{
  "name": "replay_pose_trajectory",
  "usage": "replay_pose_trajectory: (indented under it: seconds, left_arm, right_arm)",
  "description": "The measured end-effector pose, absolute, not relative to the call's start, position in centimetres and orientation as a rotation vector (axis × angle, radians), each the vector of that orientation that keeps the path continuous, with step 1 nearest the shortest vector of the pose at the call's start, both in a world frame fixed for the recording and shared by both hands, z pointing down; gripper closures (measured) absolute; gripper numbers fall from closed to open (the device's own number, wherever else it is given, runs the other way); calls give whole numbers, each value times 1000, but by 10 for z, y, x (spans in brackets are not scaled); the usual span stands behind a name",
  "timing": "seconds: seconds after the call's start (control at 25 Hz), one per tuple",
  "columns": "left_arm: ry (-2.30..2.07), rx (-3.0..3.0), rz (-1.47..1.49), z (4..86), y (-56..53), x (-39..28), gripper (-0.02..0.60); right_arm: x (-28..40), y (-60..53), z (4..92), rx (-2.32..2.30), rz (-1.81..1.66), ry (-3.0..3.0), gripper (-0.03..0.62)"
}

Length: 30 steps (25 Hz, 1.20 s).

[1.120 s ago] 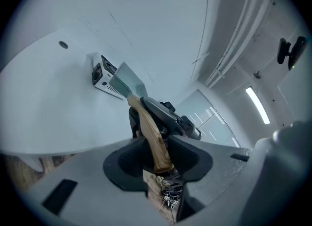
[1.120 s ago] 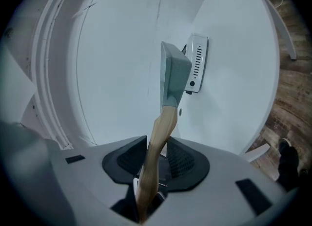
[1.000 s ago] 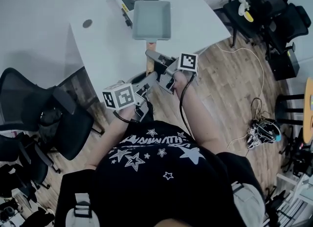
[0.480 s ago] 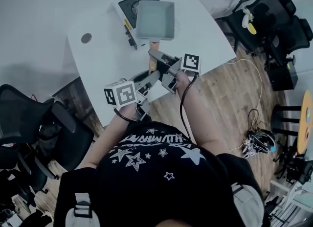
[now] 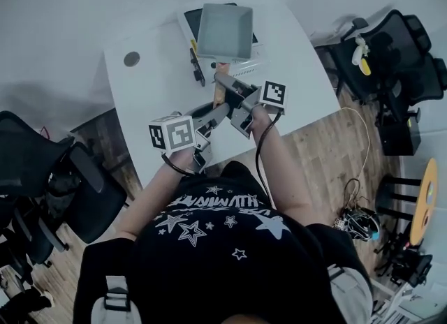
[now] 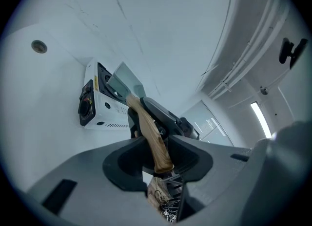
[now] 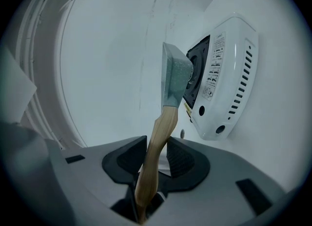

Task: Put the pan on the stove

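Pan (image 5: 223, 31), square and grey, hangs over the white stove (image 5: 190, 21), its wooden handle (image 7: 161, 132) clamped by both the left gripper (image 6: 158, 158) and the right gripper (image 7: 156, 159). The carry looks nearly complete; the next move calls for lowering it level onto the burner before letting go.

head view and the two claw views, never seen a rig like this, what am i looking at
No robot here: a person holds a two-jaw claw tool in each hand. The head view looks down from the person's head; the other two cameras ride on the claws. A white table carries a white portable stove. The left claw and the right claw both clamp the wooden handle of a grey square pan, held over the stove.
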<state>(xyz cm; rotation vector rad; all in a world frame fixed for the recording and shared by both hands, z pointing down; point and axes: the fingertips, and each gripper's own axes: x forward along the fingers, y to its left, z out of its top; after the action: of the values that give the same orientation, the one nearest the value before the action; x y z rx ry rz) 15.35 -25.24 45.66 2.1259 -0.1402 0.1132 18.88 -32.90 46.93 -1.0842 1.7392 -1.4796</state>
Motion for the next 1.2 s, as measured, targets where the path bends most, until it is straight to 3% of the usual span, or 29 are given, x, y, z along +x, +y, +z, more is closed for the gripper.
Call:
replay_pose_trajectory:
  seconds: [1.2]
  left_arm:
    - [-561, 1988, -63, 477, -299, 269, 443]
  right_arm:
    - [270, -383, 498, -766, -1788, 1959, 465]
